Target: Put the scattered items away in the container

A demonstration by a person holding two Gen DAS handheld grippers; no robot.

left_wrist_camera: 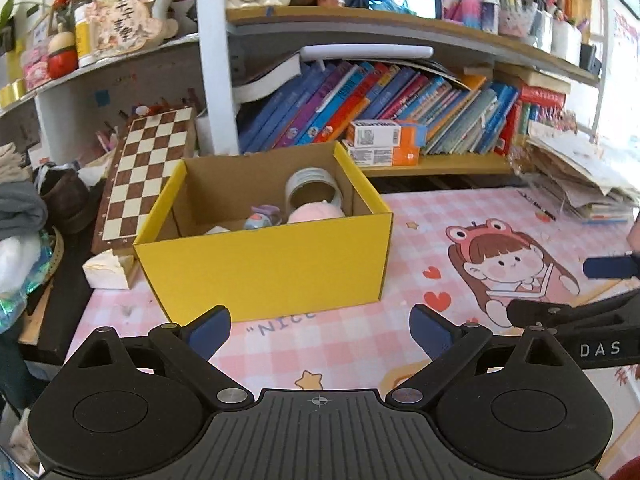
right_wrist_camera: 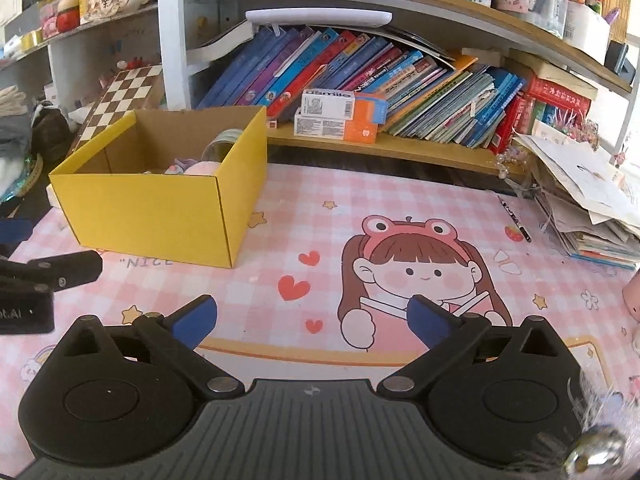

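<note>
My desk (right_wrist_camera: 280, 208) wears a pink checked cartoon mat; behind it a white-posted wooden bookshelf (right_wrist_camera: 400, 148) holds leaning colourful books (right_wrist_camera: 360, 76), daylight glaring at right.

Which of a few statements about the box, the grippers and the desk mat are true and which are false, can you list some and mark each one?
1. The yellow box holds a tape roll. True.
2. The left gripper is shut on a toy. False: it is open and holds nothing.
3. The right gripper is open. True.
4. The chessboard lies inside the box. False: it leans outside, behind the box.
5. A pink plush sits in the box. True.
6. The pen is in the box. False: it lies on the mat near the paper pile.
</note>
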